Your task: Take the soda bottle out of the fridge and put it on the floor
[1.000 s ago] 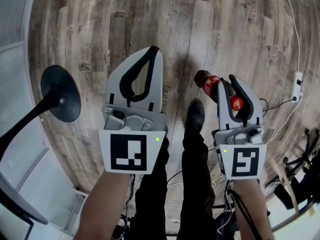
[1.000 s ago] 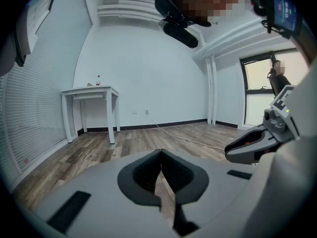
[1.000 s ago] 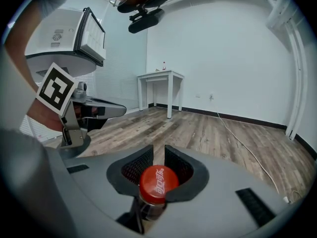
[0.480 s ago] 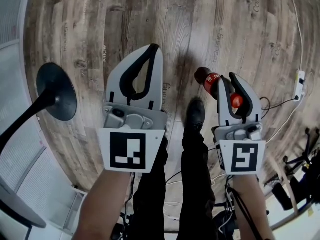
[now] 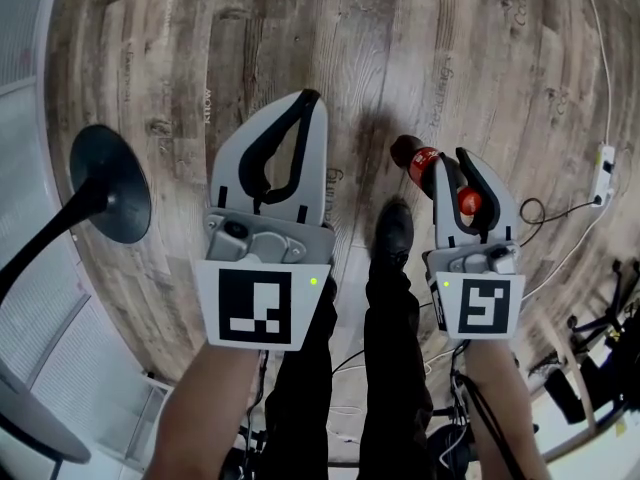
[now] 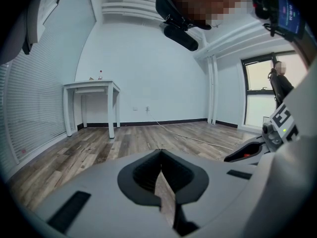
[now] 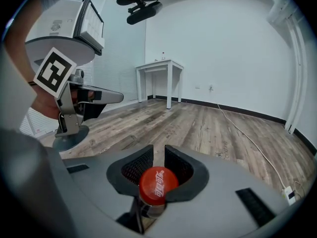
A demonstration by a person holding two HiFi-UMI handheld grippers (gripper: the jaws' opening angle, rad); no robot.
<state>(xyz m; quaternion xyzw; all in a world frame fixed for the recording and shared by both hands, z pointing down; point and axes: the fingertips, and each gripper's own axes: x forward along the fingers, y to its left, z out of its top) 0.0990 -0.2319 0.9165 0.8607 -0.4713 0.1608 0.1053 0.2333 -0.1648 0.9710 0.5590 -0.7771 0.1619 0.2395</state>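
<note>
Red-capped soda bottle (image 7: 157,185): clamped at the neck just under the cap; body with red label and dark contents hangs below the jaws.
Right tool (image 7: 158,150): narrowly parted, pads pressed on the bottle neck from both sides.
Left tool (image 6: 161,152): jaws brought together, tips touching, nothing between them.
Bottle position: over the wood-plank floor (image 5: 420,48), near the person's black shoe (image 5: 392,230) in the head view. Whether its base meets the floor cannot be told.
Tool spacing: side by side, apart, both pointing away from the person.
Surroundings: black round stand base (image 5: 110,183) at left. White cable (image 5: 598,58) runs along the floor at right. White surface (image 7: 161,66) on legs stands by the far wall.
</note>
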